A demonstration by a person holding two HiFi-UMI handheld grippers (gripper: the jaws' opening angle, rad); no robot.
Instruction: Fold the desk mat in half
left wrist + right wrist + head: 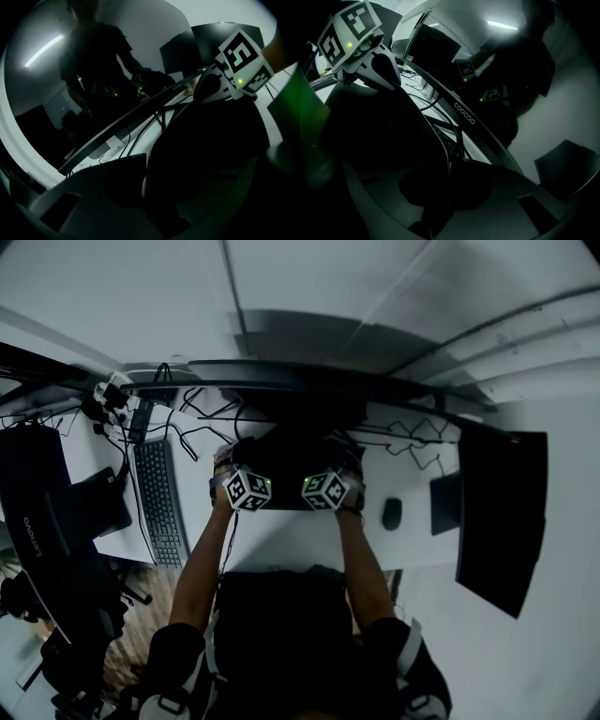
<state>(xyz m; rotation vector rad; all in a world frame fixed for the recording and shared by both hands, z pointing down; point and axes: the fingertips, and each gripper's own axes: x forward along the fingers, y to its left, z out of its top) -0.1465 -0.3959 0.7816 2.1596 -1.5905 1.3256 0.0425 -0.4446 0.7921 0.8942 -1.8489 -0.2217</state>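
Observation:
The black desk mat [292, 457] lies on the white desk [281, 540] in front of the curved monitor. Both grippers sit at its near edge, the left gripper [246, 486] on the left part and the right gripper [328, 488] on the right part. In the left gripper view the mat's stitched edge [146, 173] runs up between the jaws of the left gripper [154, 187], which stand slightly apart. In the right gripper view the mat's edge [449, 159] likewise rises between the parted jaws of the right gripper [445, 187]. Each view shows the other gripper's marker cube.
A keyboard [161, 502] lies left of the mat and a mouse [392, 513] to its right. Behind the mat stands the curved monitor [309, 381], with cables [412, 442] strewn beside it. A second dark screen [502, 512] hangs at the right, and dark gear [42, 502] sits at the left.

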